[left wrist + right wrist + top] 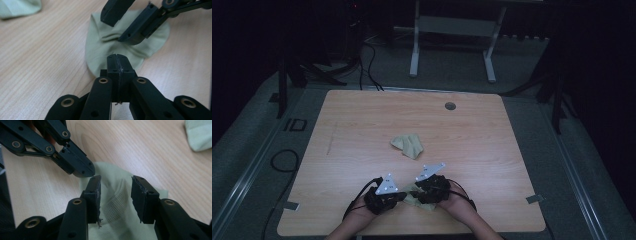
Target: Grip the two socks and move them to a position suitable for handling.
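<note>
A pale green sock (416, 199) lies flat near the table's front edge, with its ribbed cuff (113, 206) toward my right gripper. My right gripper (116, 182) is open, one jaw on each side of a raised fold of the sock (120, 192). From the left, my left gripper (117, 58) points at the sock (100, 52); its jaws are pressed together and its tip is at the sock's edge. In the high view the left gripper (405, 196) and right gripper (418, 193) nearly meet over the sock. The right gripper (116, 31) also shows in the left gripper view.
A second, crumpled pale green sock (408, 145) lies mid-table, apart from the grippers. The wooden table (362, 125) has a round hole (450, 106) near its far edge. A white frame (452, 30) stands beyond it. Cables (282, 161) lie on the floor at left.
</note>
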Demonstrator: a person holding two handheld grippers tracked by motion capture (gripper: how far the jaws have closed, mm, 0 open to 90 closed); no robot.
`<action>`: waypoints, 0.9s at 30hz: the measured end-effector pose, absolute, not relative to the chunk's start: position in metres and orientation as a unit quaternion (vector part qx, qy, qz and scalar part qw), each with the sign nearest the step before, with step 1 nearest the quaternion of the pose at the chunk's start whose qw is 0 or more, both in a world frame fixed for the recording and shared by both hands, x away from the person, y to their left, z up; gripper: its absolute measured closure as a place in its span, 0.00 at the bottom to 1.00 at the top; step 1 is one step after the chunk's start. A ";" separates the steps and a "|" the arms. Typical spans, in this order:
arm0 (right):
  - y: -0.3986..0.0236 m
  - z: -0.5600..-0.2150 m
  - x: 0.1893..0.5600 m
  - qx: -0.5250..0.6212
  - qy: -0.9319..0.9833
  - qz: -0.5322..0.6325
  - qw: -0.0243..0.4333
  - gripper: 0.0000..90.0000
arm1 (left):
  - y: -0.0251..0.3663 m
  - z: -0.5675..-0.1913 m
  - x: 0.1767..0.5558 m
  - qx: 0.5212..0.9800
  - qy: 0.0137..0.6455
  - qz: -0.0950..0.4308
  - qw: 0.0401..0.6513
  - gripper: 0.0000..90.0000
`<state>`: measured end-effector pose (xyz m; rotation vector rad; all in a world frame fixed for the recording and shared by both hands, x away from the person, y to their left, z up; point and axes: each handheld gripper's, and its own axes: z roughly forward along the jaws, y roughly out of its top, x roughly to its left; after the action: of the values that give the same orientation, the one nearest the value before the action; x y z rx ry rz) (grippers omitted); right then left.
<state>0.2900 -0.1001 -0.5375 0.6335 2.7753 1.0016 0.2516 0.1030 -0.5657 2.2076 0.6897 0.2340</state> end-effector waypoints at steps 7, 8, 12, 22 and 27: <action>-0.100 -0.546 0.287 0.200 0.930 0.301 0.063 0.87 | 0.102 -0.571 0.255 0.876 0.271 0.088 0.388 0.99; -0.103 -0.543 0.286 0.202 0.929 0.305 0.058 0.90 | 0.102 -0.571 0.255 0.877 0.267 0.090 0.388 0.99; -0.111 -0.533 0.283 0.207 0.923 0.319 0.066 0.92 | 0.102 -0.571 0.255 0.880 0.260 0.094 0.387 0.99; -0.152 -0.507 0.282 0.248 0.899 0.350 0.090 0.92 | 0.101 -0.571 0.260 0.885 0.242 0.091 0.387 0.99; -0.176 -0.505 0.286 0.279 0.889 0.350 0.093 0.91 | 0.101 -0.570 0.262 0.886 0.241 0.089 0.386 0.99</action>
<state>0.2863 -0.1757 -0.5052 0.8268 2.6402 1.0405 0.2620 0.1005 -0.5704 2.2566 0.6144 0.2273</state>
